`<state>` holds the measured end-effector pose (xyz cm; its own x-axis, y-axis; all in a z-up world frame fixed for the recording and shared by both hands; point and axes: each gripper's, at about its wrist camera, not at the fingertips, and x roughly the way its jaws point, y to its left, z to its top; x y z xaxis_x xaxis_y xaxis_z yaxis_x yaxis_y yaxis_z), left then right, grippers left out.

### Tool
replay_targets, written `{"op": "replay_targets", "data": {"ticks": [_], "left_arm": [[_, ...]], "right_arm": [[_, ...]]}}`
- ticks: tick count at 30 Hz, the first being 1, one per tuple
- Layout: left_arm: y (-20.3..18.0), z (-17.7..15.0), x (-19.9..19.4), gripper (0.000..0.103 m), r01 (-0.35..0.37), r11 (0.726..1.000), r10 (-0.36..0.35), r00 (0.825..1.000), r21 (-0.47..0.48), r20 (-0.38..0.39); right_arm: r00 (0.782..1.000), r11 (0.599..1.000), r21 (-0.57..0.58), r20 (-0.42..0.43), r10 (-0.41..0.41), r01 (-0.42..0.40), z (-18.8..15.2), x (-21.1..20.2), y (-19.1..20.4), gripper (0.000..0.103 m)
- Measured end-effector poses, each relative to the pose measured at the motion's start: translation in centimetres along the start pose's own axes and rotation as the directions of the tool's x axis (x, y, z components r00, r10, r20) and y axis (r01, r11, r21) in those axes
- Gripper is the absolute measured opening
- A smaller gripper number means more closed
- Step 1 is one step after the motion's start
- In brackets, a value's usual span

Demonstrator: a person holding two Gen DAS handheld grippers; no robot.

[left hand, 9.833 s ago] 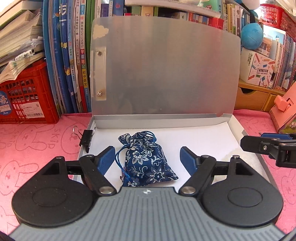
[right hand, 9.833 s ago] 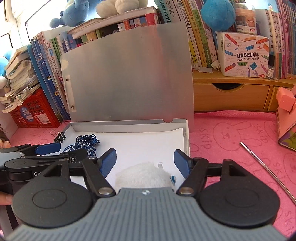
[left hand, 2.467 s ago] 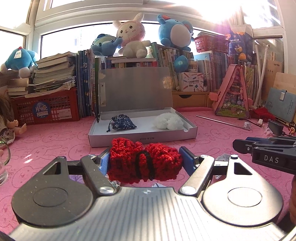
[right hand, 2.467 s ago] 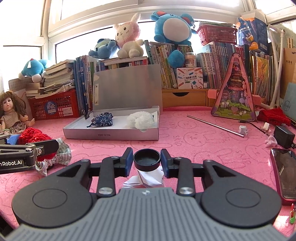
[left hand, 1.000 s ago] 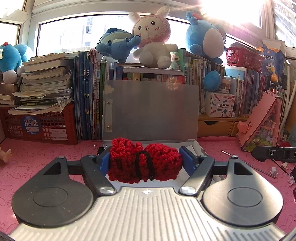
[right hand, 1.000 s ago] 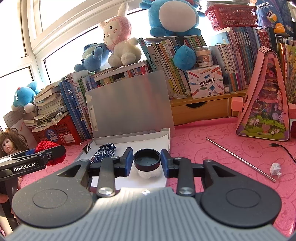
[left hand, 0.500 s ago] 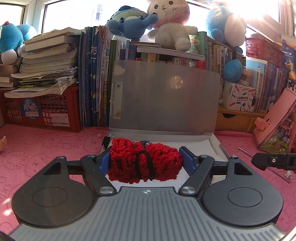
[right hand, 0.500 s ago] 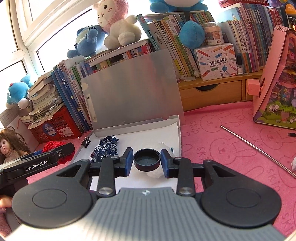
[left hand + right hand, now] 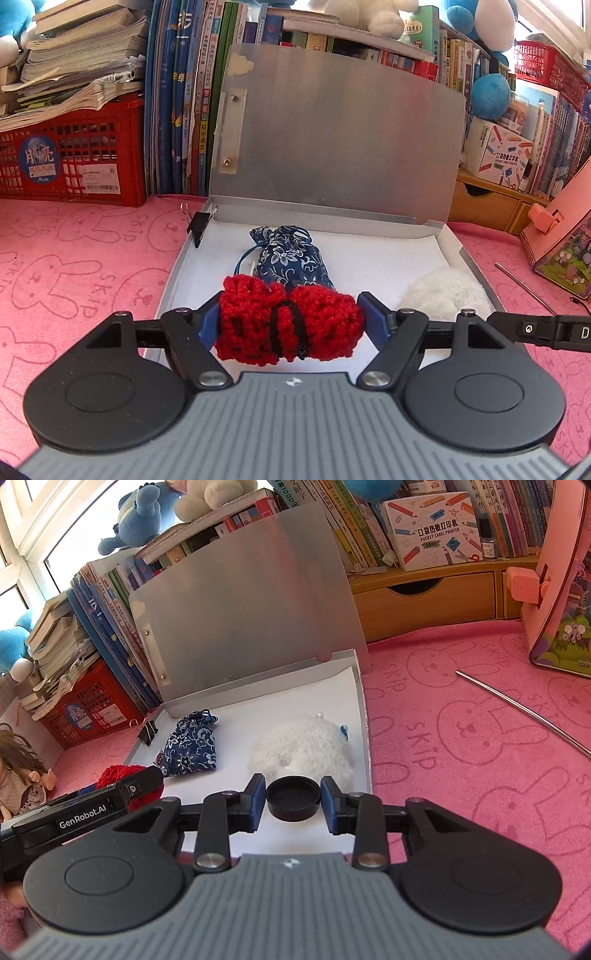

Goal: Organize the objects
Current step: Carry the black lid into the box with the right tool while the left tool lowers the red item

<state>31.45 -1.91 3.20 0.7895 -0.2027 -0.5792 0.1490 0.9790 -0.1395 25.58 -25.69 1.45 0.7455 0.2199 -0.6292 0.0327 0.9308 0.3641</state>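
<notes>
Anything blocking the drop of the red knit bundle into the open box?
Partly. The blue floral pouch lies in the box just beyond the red knit bundle held by the left gripper. White liner to the pouch's left looks free.

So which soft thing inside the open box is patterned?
The blue floral pouch, on the left; the white fluffy ball beside it is plain.

Both grippers have come down closer over the open box [image 9: 461, 254], the left gripper [image 9: 290, 325] carrying the red knit bundle [image 9: 288, 323], the right gripper [image 9: 293, 801] the black cap [image 9: 293, 799].
</notes>
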Motion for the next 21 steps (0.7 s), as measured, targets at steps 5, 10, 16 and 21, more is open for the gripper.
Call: {"op": "replay_targets", "data": {"ticks": [5, 10, 16, 21], "left_arm": [[0.1, 0.5, 1.9, 0.078, 0.007, 1.000, -0.008, 0.997, -0.017, -0.072], [0.1, 0.8, 3.4, 0.078, -0.004, 1.000, 0.000, 0.994, -0.029, -0.110], [-0.1, 1.8, 4.6, 0.078, -0.024, 1.000, 0.023, 0.991, -0.004, -0.132], [0.3, 2.8, 5.9, 0.078, -0.041, 0.999, 0.036, 0.989, -0.031, -0.141]], "right_arm": [[1.000, 1.000, 0.003, -0.026, -0.006, 0.006, -0.2, 1.5, -0.2, 0.037], [0.999, 1.000, -0.011, -0.037, -0.018, 0.018, -0.2, 2.8, -0.1, 0.037], [0.999, 1.000, -0.003, -0.043, -0.022, 0.022, 0.3, 4.0, -0.4, 0.037], [0.999, 1.000, 0.023, -0.044, -0.019, 0.020, 1.4, 4.8, -0.8, 0.037]]}}
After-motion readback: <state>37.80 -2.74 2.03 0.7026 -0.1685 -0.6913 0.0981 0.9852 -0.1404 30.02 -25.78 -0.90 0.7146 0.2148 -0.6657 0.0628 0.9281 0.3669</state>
